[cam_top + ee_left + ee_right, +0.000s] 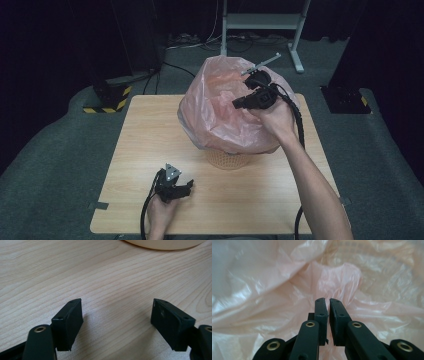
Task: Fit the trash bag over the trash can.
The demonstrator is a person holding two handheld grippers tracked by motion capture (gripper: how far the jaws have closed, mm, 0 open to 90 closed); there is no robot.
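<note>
A pink plastic bag (pixel 220 110) lines a pale mesh basket (pixel 227 160) that stands at the middle back of the wooden table (pixel 150 130). My right gripper (pixel 236 104) is held over the bag's right rim and points left into its mouth. In the right gripper view its jaws (pixel 329 302) stand almost together with only a sliver between them, crumpled pink film (pixel 274 290) lies behind, and I see no film pinched. My left gripper (pixel 190 185) rests near the table's front edge. Its jaws (pixel 116 315) stand apart over bare wood, and the basket's base (pixel 162 243) lies ahead.
A grey metal frame (pixel 260 22) stands on the floor behind the table. Black stands with yellow-black tape sit at the back left (pixel 107 97) and back right (pixel 345 97). Grey carpet surrounds the table.
</note>
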